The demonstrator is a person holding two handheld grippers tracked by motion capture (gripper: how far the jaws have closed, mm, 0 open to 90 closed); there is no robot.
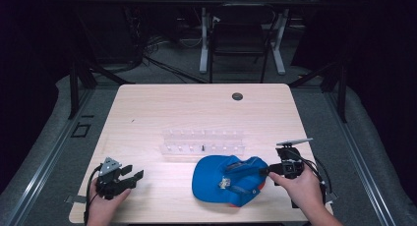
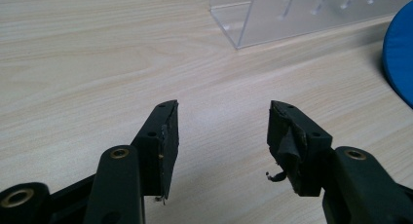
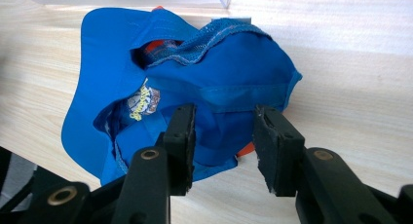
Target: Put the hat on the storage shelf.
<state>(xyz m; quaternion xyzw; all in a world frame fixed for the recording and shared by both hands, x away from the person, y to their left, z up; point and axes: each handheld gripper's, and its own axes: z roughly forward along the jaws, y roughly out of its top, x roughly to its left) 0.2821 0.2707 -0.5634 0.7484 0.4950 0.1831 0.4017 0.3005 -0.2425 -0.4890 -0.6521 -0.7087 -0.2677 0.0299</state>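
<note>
While the table [image 1: 162,108] spans the middle of the high view, the cap [image 1: 229,180] lies crumpled at lower centre, just below the clear rack [image 1: 203,142]. It looks light, soft and floppy; I judge the stiffer brim at its left, or the seamed back band, the surest place to take hold. At lower right the right gripper [image 3: 223,136] stands released, jaws spread around the cap's rear edge, not yet closed. At lower left the left gripper [image 2: 221,129] is released too, over bare wood, well apart from the cap.
</note>
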